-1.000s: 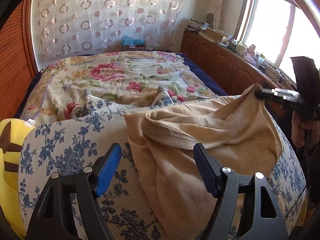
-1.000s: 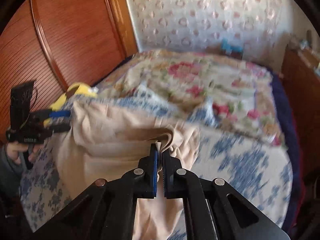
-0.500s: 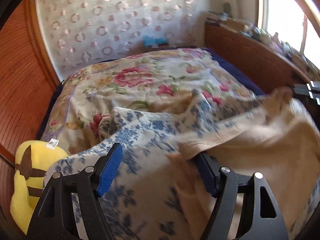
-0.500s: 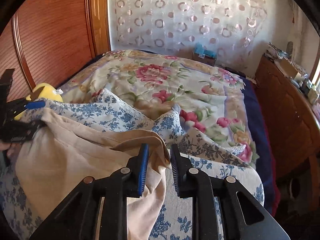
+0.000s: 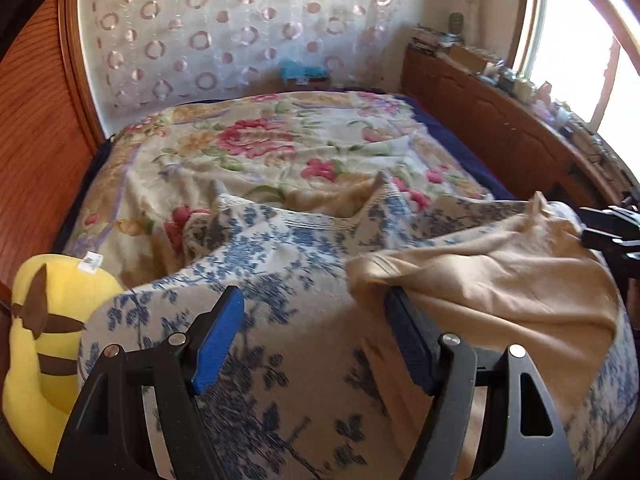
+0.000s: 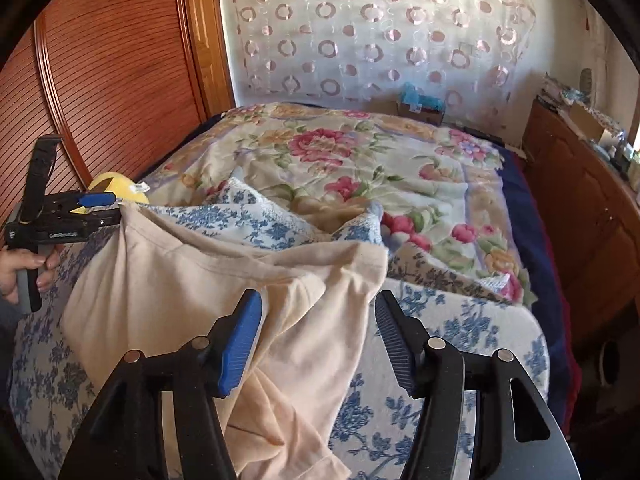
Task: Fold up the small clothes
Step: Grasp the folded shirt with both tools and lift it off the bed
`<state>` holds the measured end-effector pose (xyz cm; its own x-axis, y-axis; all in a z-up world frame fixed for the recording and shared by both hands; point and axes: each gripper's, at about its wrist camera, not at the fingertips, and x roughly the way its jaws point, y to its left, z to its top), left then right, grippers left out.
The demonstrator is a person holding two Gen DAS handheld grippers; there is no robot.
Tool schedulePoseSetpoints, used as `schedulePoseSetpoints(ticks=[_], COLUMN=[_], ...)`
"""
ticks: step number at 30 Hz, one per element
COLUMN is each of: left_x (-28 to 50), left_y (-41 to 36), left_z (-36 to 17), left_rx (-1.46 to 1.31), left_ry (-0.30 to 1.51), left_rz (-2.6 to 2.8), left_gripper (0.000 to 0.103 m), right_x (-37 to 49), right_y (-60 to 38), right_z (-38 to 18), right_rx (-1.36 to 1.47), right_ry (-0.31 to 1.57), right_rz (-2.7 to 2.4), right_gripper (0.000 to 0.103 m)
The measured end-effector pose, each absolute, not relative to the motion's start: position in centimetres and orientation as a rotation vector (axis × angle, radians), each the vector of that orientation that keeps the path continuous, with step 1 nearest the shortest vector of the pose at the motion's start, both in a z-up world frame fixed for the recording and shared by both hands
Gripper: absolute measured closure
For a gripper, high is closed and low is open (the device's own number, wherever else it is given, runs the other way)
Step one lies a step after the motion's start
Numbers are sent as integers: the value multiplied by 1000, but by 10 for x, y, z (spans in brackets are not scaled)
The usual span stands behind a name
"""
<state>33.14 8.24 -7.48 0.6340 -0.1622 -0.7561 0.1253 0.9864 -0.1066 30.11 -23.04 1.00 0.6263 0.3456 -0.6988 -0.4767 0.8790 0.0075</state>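
Observation:
A beige garment (image 6: 192, 276) lies crumpled on a blue-flowered white cloth (image 6: 452, 320) at the bed's near end. In the left wrist view the garment (image 5: 500, 280) lies to the right, its edge draped over my left gripper's right finger (image 5: 408, 336). My left gripper (image 5: 312, 340) is open, nothing clamped between the pads. My right gripper (image 6: 318, 340) is open above the garment's right part and holds nothing. The left gripper also shows in the right wrist view (image 6: 80, 212), touching the garment's far left corner. The right gripper shows at the edge of the left wrist view (image 5: 612, 228).
A yellow plush toy (image 5: 36, 356) sits at the bed's left edge. A floral quilt (image 5: 280, 148) covers the bed beyond. A wooden wardrobe (image 6: 100, 80) stands on the left and a low wooden cabinet (image 6: 592, 216) with clutter on the right.
My right gripper was shut on the garment's edge, then opened wide and let it drop. The left gripper shifted left, so the garment now lies to its right.

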Motion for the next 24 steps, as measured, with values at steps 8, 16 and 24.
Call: schedulePoseSetpoints(ticks=[8, 16, 24], left_x=[305, 306, 315], left_y=[65, 52, 53], left_z=[-61, -63, -87], left_rx=[-90, -89, -142], left_ry=[866, 878, 942], left_rz=[-294, -317, -317], left_gripper=[29, 29, 29], right_x=[332, 343, 359], right_y=[-227, -262, -267], right_z=[1, 25, 13], right_rx=[-126, -104, -110], right_ry=[831, 675, 775], right_rz=[586, 372, 409], right_gripper=[81, 99, 67])
